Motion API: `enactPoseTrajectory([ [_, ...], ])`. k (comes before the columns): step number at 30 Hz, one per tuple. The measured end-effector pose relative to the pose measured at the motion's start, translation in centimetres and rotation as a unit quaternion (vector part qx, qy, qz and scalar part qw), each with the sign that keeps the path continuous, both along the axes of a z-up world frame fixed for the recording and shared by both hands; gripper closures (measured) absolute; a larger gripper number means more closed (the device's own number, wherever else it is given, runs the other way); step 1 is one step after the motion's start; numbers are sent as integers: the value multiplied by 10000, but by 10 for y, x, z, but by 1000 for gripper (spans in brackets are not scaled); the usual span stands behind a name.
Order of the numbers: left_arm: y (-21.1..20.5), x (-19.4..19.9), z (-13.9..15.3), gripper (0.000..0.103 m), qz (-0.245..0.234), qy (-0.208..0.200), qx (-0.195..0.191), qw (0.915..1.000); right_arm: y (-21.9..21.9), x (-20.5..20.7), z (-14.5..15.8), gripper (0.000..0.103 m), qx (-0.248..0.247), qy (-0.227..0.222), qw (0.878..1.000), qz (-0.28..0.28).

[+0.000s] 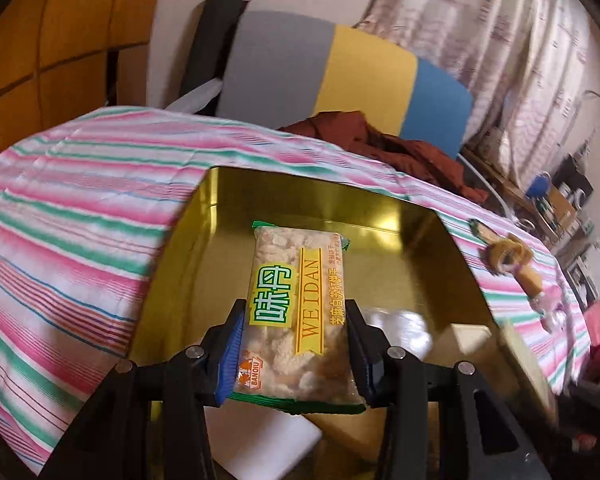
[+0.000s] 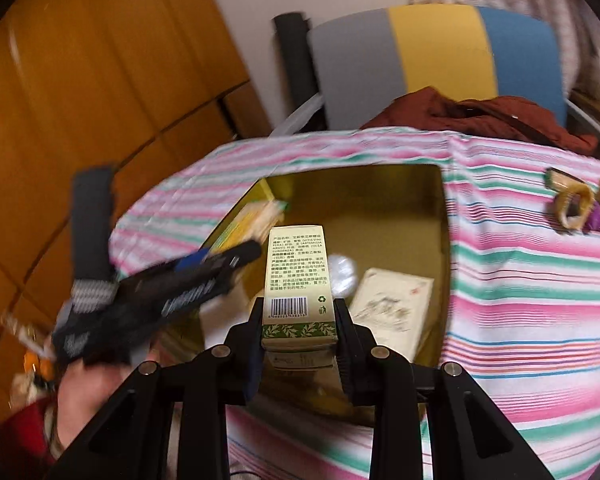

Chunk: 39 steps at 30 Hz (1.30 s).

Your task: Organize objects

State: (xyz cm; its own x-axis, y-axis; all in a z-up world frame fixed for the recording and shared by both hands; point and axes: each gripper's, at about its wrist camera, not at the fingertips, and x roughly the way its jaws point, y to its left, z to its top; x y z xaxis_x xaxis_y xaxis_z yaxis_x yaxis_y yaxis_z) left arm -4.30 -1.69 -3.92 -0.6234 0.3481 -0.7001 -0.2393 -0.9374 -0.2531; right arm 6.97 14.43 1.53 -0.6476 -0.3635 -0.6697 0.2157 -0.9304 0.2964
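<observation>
Clamped between the blue-padded fingers of the left gripper point(image 1: 296, 344) is a clear plastic snack packet with green crimped ends point(image 1: 296, 312), held above the open gold-coloured metal tin point(image 1: 452, 264) that sits on the pink, green and white striped cloth point(image 1: 68, 216). "WEIDAN" is printed in red on a yellow band along the packet, large green-outlined Chinese characters are set on a yellow-green patch beside it, and a small "BANQIU" badge is seen near the lower corner. Pale, lumpy pieces are visible through the wrapper.

Gripped between the fingers of the right gripper point(image 2: 299, 332) is an upright cream cardboard box with a green leaf-patterned band point(image 2: 298, 280), held over the same tin point(image 2: 440, 200). Its facing panel carries small Chinese text, a barcode, a recycling mark and a bin symbol; the fine print cannot be read. Inside the tin, a flat cream card with a faint drawing point(image 2: 392, 308) and a shiny silver foil item point(image 2: 342, 274) are seen lying on the bottom. The left gripper point(image 2: 220, 264) appears blurred at the tin's left side in this view.
</observation>
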Motion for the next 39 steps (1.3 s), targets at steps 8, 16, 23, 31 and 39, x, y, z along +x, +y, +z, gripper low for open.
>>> enactPoseTrajectory([
  [8, -8, -20, -13, 56, 81, -285, 17, 9996, -13, -10, -17, 72, -203, -585, 9936, 942],
  [16, -16, -31, -13, 56, 259, -589, 155, 9978, -37, -24, -17, 72, 52, -923, 9788, 1826],
  [23, -33, -19, 12, 49, 609, -322, 350, 9970, -31, -41, -32, 70, 285, -1516, 9744, 1638],
  [31, -40, -5, 20, 48, 879, -280, 614, 9938, 1, -25, -14, 45, -84, -1122, 9886, 1002],
  [39, -16, 5, 20, 48, 632, -318, 461, 9964, 37, -30, -2, 45, -553, -802, 9952, 131],
])
